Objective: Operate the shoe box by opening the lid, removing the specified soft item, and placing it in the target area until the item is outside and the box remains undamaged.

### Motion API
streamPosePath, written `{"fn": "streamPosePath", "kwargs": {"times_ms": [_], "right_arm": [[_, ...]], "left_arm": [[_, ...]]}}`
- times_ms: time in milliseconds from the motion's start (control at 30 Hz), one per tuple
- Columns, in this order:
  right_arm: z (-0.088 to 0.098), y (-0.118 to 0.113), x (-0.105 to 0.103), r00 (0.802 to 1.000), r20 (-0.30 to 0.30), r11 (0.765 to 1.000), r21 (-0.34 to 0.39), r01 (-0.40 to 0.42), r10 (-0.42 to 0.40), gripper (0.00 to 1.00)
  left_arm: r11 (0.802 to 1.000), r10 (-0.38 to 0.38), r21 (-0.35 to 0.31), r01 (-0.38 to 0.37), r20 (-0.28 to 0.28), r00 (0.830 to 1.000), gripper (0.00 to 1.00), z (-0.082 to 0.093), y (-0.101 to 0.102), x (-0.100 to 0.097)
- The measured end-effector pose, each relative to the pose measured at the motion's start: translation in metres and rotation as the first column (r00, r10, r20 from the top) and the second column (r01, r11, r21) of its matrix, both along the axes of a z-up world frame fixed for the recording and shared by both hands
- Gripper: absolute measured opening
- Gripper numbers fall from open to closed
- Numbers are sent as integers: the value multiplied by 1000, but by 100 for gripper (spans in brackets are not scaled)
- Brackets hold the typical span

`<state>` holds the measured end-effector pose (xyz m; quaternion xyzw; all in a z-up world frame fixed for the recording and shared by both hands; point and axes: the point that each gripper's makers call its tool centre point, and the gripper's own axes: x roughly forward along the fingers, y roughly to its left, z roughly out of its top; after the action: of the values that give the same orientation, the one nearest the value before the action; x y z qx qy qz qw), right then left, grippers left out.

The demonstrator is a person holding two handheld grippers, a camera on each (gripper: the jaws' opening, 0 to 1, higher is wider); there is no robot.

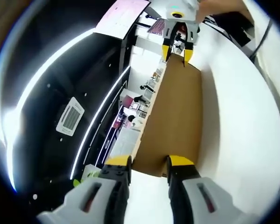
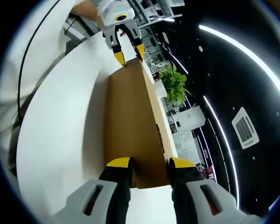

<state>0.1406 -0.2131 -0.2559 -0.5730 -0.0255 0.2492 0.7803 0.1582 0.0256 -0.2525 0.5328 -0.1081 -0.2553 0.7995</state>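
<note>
Cardboard shoe box (image 1: 175, 116) sits on the white worktop (image 1: 242, 121), left claw (image 1: 149, 164) and right claw (image 2: 149, 164) spread apart at opposite ends, seemingly to lift the lid.

Surface: we record a white table (image 1: 242, 121), smooth and bare across its visible top. Item lying directly on it: one brown cardboard shoe box (image 1: 175, 116), lid closed, long axis running between our two views.
</note>
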Motion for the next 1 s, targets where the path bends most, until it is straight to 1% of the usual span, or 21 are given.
{"fn": "streamPosePath", "kwargs": {"times_ms": [200,233,400,767,1000], "right_arm": [[3,0,-1,1000,4,1000,17,-6,6,31],[4,0,-1,1000,5,1000,17,-7,7,31],[4,0,-1,1000,11,1000,13,-3,3,31],[3,0,0,1000,9,1000,5,-1,1,31],[4,0,0,1000,10,1000,4,-1,1,31]], "left_arm": [[1000,0,-14,0,3,1000,31,4,1,-1],[1000,1,-14,-1,11,1000,31,5,0,-1],[1000,7,-17,-7,12,1000,31,4,0,-1],[1000,4,4,-4,14,1000,30,3,0,-1],[1000,5,0,-5,13,1000,30,4,0,-1]]}}
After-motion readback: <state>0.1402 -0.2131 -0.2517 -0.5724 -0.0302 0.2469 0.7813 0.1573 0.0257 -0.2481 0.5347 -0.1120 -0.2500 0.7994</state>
